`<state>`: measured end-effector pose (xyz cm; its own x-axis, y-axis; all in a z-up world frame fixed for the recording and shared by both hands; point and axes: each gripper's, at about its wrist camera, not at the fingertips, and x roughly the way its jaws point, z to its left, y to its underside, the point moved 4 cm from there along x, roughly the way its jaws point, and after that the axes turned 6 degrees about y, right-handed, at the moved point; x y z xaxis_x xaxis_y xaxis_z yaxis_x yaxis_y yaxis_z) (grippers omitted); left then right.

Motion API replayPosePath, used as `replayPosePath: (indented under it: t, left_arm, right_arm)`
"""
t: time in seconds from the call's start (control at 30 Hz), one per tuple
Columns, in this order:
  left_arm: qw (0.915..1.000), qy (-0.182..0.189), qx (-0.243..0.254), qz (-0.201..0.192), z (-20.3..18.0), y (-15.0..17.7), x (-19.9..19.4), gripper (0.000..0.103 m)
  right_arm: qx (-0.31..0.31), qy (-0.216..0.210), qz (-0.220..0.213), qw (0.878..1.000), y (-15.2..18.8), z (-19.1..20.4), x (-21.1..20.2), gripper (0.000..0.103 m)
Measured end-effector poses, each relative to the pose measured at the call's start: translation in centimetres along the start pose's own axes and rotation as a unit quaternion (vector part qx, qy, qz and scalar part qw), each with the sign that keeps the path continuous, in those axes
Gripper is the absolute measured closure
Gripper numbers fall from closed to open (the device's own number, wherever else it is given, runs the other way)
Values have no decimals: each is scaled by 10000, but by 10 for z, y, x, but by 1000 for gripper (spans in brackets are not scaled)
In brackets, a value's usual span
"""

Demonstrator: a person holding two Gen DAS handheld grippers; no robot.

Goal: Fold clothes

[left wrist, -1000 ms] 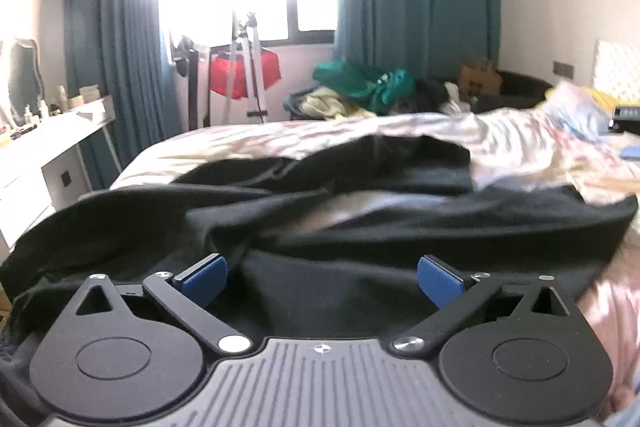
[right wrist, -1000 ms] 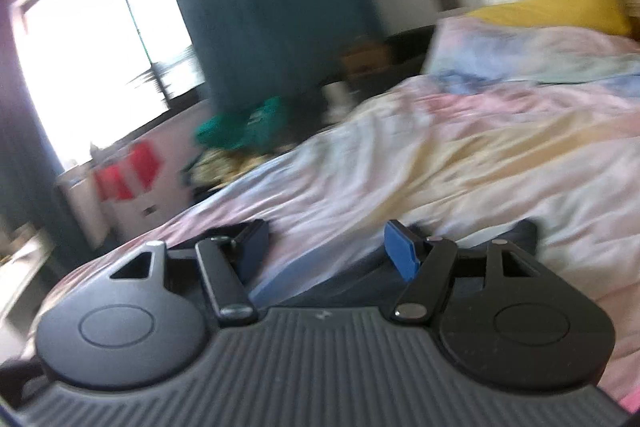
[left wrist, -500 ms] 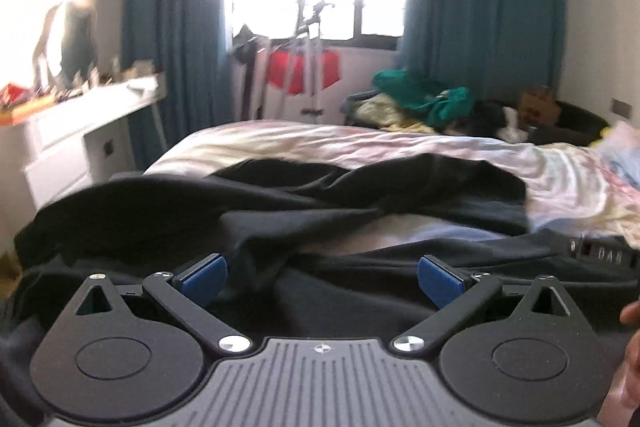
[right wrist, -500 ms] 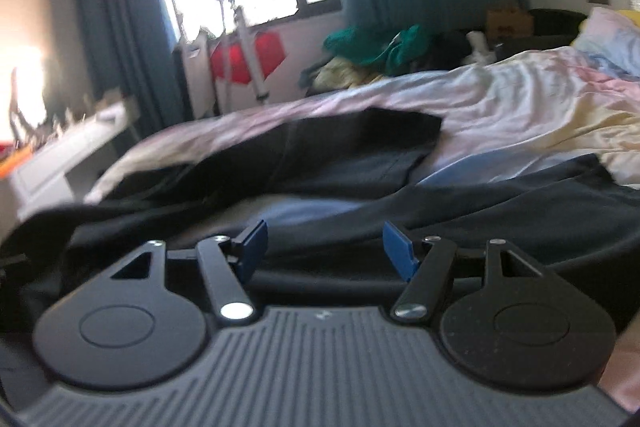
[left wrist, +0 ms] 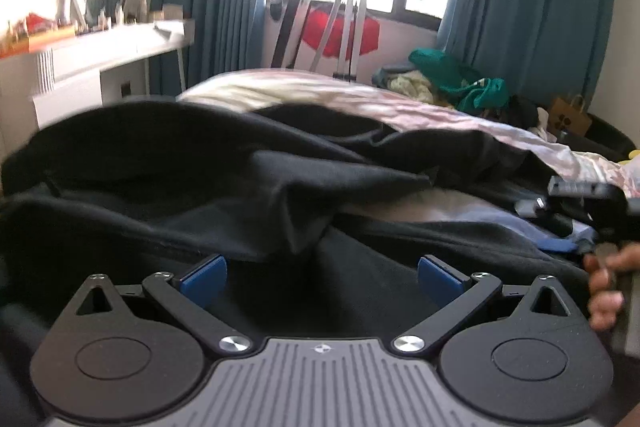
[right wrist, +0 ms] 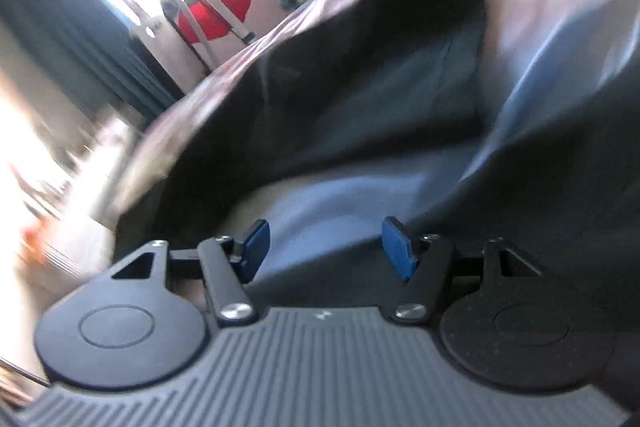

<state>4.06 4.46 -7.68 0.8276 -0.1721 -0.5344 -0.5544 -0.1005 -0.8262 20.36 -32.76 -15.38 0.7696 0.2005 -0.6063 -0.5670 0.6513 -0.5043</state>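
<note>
- The black garment (left wrist: 248, 187) lies crumpled across the bed (left wrist: 360, 99), its folds heaped toward the bed's near edge.
- The left gripper (left wrist: 322, 277) hovers low over the garment, blue pads wide apart, gripping nothing.
- The right gripper (right wrist: 324, 247), tilted and blurred, hangs over the garment (right wrist: 360, 99), pads spread, holding nothing.
- A red item (left wrist: 340, 35) hangs beyond the bed's far end.

Matt black cloth garment (left wrist: 280, 187) — soft folds
</note>
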Motion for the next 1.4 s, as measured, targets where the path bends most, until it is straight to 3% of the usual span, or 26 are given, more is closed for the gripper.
replayPosePath:
  t: [0.13, 0.17, 0.23, 0.27, 0.37, 0.5, 0.8, 0.93, 1.13, 1.27, 1.33, 1.4]
  left_arm:
    - [10000, 60, -1, 48, -1, 5, 9, 0]
    - [10000, 67, 8, 51, -1, 6, 11, 0]
    - [10000, 69, 33, 60, -2, 7, 15, 0]
    - [9999, 61, 53, 68, -2, 8, 17, 0]
    - [9999, 43, 101, 110, -4, 8, 21, 0]
    - [9998, -10, 195, 97, -6, 8, 21, 0]
    - [9990, -76, 439, -79, -13, 6, 15, 0]
    - [9986, -56, 528, -75, -15, 6, 17, 0]
    - [9971, -110, 751, 26, -22, 13, 25, 0]
    - [9964, -164, 818, 122, -25, 18, 31, 0]
    - [9961, -183, 846, 143, -26, 20, 32, 0]
    - [9959, -193, 865, 159, -26, 21, 31, 0]
  right_arm:
    - [1023, 29, -419, 9939, -15, -12, 24, 41]
    - [1169, 149, -576, 9914, -20, -16, 27, 50]
    - [1459, 389, -891, 9845, -30, -24, 34, 84]
    - [1606, 421, -952, 9815, -34, -27, 35, 92]
    - [1903, 355, -1017, 9758, -44, -35, 29, 95]
    - [1210, 452, -1479, 9805, -66, -22, -3, 96]
    - [1068, 552, -2279, 9662, -163, -51, -78, 97]
    - [718, 767, -2489, 9628, -176, -67, -96, 96]
    - [932, 1454, -1803, 9683, -121, -132, -75, 95]
    - [1351, 1564, -1389, 9685, -101, -149, -79, 92]
    - [1393, 1541, -1265, 9700, -93, -146, -89, 83]
    - [1339, 1484, -1140, 9732, -82, -139, -100, 54]
